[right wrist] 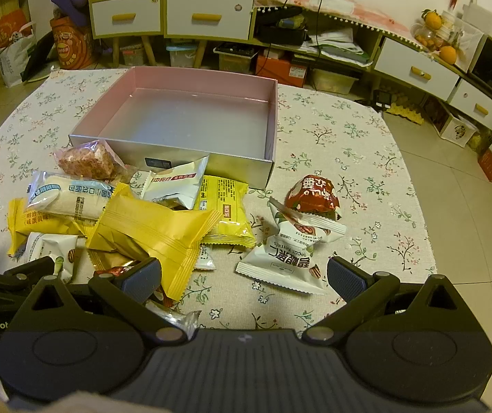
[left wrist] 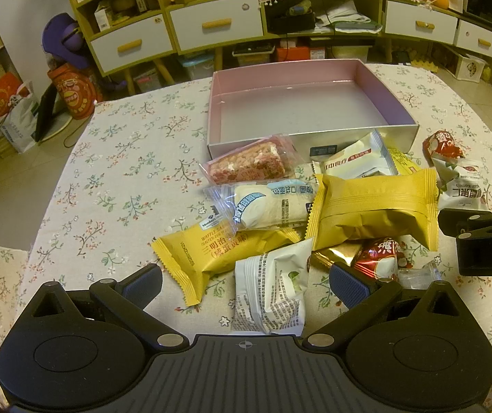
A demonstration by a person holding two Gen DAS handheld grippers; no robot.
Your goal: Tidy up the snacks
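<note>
Hovering both pairs of tongs over the snack pile, I am judging this to be the very start of the sorting: the pink box (left wrist: 301, 103) is sitting at twelve o'clock on the flowered desk (left wrist: 115, 158) with nothing showing inside it, and every packet is lying outside, against its near wall.

Working from nine o'clock, my left tongs (left wrist: 246, 285) are spread wide and gripping nothing. Between their pads the white packet (left wrist: 270, 296) is lying closest, overlapping the yellow waffle packet (left wrist: 218, 251). Beyond those, toward twelve, the pale bread roll (left wrist: 266, 203) and the pink crisp bar (left wrist: 249, 163) are resting near the box wall, with the big gold pouch (left wrist: 376, 206) at about one o'clock.

Over at three o'clock, my right tongs (right wrist: 244, 278) are likewise spread and empty, with the pecan packet (right wrist: 287, 265) just ahead between the pads and the red wrapped sweet (right wrist: 311, 192) behind it.

Next I am expecting to pinch one loose top packet, lift it clear and carry it into the box; the slick wrappers are likely to slip.
</note>
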